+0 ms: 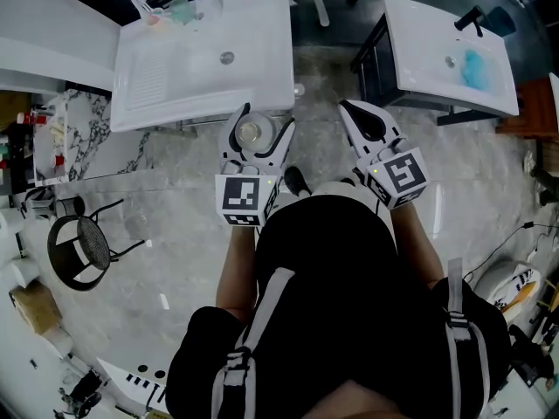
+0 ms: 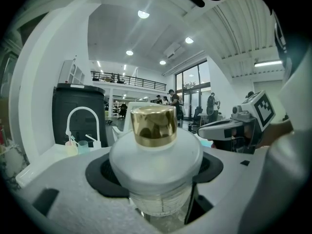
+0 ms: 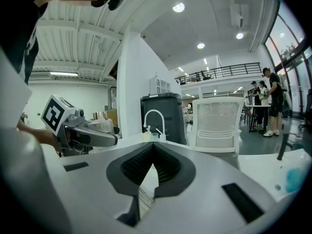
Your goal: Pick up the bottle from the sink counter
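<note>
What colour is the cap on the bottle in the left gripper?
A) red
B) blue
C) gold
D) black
C: the bottle clamped in the left gripper has a shiny gold cap on top of its frosted white body.

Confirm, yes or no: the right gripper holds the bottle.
No, the left gripper is clamped on the gold-capped bottle, while the right gripper is shut on nothing.
</note>
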